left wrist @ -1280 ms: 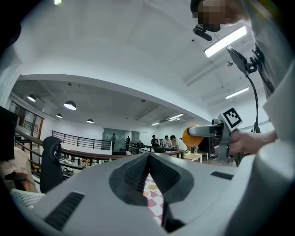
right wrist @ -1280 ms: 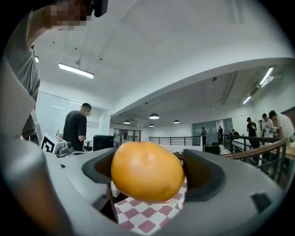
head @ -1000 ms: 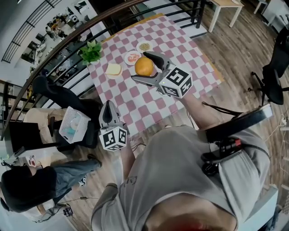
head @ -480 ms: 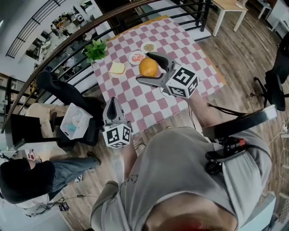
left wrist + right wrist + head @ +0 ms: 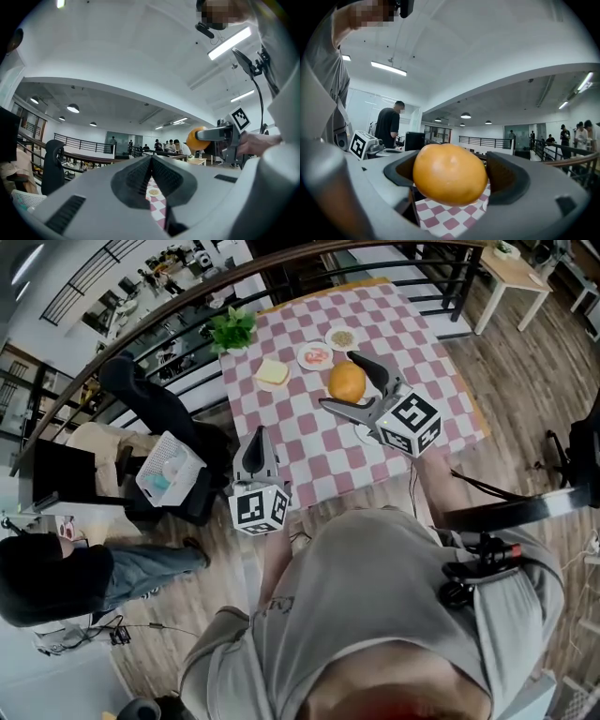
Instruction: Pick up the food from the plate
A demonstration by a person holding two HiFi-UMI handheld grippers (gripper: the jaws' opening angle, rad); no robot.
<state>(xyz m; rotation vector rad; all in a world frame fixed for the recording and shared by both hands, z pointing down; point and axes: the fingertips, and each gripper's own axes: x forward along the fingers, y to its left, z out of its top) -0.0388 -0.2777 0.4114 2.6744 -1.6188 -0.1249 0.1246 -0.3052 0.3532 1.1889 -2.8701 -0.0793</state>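
Observation:
An orange (image 5: 347, 382) hangs above the pink checkered table (image 5: 309, 442), with my right gripper (image 5: 339, 381) shut on it. In the right gripper view the orange (image 5: 450, 173) fills the gap between both pads. It also shows at the right of the left gripper view as an orange (image 5: 196, 139) held in the other gripper. A white plate (image 5: 364, 435) peeks out under the right gripper. My left gripper (image 5: 261, 435) is shut and empty, held off the table's near left edge, and in its own view the left gripper (image 5: 151, 161) shows jaws pressed together.
At the table's far side sit a plate with bread (image 5: 273, 373), a plate with red food (image 5: 316, 356), a small dish (image 5: 342, 337) and a green plant (image 5: 234, 329). A black chair (image 5: 141, 399) and a white basket (image 5: 169, 470) stand left. A railing runs behind.
The head view has swung, so the table sits further right. The right gripper keeps the orange and has drawn slightly away from the far plates. The left gripper stays shut.

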